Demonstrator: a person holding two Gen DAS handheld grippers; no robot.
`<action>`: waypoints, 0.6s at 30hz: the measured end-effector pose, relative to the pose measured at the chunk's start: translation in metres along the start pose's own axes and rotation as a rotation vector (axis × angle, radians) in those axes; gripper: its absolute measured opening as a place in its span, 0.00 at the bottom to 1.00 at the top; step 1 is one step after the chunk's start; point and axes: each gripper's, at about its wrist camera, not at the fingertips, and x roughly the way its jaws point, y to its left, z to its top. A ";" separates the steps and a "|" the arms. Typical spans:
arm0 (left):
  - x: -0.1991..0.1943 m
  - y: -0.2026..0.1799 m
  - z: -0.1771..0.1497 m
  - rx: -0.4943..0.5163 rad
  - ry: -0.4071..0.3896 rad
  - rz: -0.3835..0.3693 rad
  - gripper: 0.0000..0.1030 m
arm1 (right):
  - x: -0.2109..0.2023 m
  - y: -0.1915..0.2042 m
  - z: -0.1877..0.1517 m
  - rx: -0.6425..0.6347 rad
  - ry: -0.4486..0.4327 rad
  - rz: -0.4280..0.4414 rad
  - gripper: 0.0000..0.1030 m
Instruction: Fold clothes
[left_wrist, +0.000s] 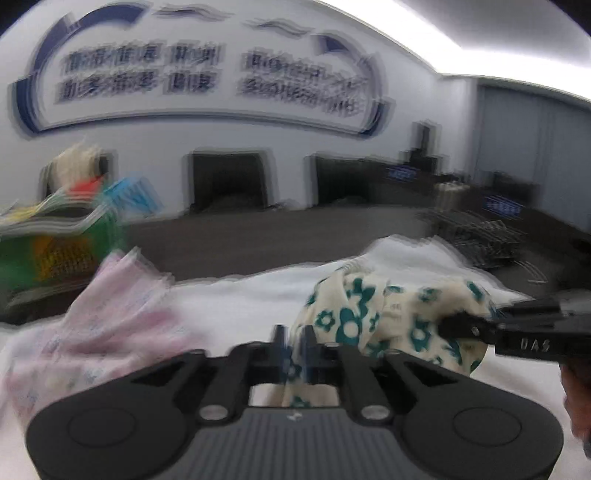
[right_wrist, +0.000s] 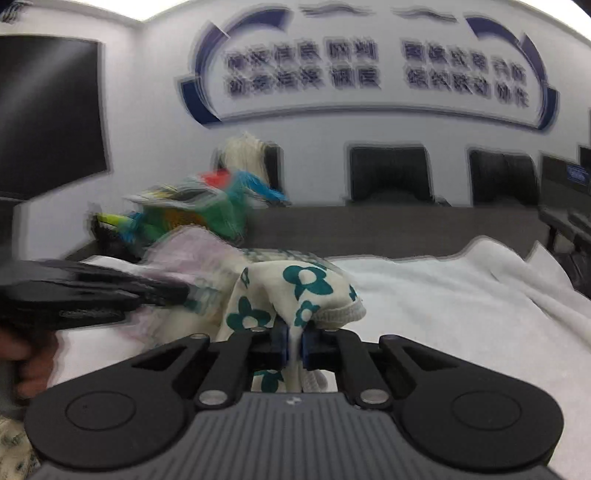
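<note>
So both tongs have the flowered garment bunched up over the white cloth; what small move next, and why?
Probably draw the left tongs and right tongs apart: each pinches the flowered garment, which hangs crumpled above the white cloth, too bunched to fold.

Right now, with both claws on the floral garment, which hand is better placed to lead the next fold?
Hard to call; I'd lean right. The right claw pinches the floral garment by its ribbed hem, a clean edge to carry. The left claw grips bunched cloth beside the pink garment.
</note>
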 end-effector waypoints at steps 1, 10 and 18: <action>0.002 0.003 -0.004 -0.014 0.038 0.009 0.20 | 0.027 -0.009 0.002 0.019 0.082 -0.045 0.20; -0.192 0.081 -0.111 -0.026 -0.031 -0.033 0.65 | -0.036 0.022 -0.078 0.017 0.062 0.049 0.55; -0.226 0.136 -0.179 -0.059 0.013 0.107 0.73 | -0.098 0.092 -0.160 0.069 0.132 0.454 0.55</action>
